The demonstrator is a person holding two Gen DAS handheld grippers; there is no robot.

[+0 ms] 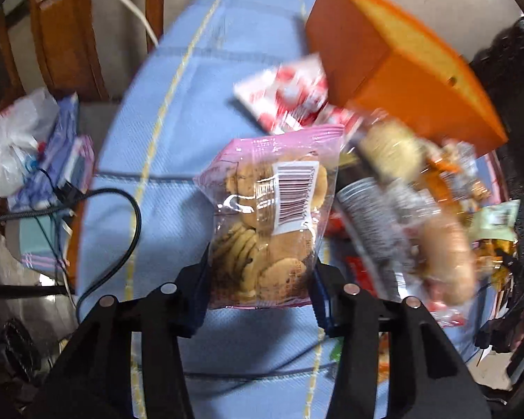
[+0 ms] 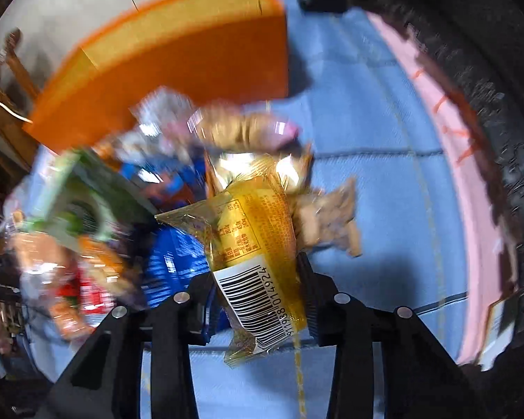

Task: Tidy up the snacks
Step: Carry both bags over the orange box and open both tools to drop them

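Observation:
My left gripper [image 1: 260, 279] is shut on a clear pink-edged bag of cookies [image 1: 272, 216], held above the blue cloth [image 1: 192, 104]. My right gripper [image 2: 258, 289] is shut on a yellow snack packet [image 2: 258, 244] with a barcode, held above the same cloth [image 2: 384, 132]. An orange box [image 1: 394, 70] stands open at the back; it also shows in the right wrist view [image 2: 192, 63]. A pile of mixed snack packets [image 1: 419, 209] lies in front of the box, blurred in both views [image 2: 87, 227]. A red-and-white packet [image 1: 286, 97] lies beside the box.
A black cable [image 1: 122, 230] crosses the cloth's left side. A white plastic bag [image 1: 17, 139] and clutter lie off the left edge. Wooden chair legs [image 1: 59, 35] stand behind. A pink band [image 2: 454, 174] and dark fuzzy material [image 2: 499, 104] border the cloth at right.

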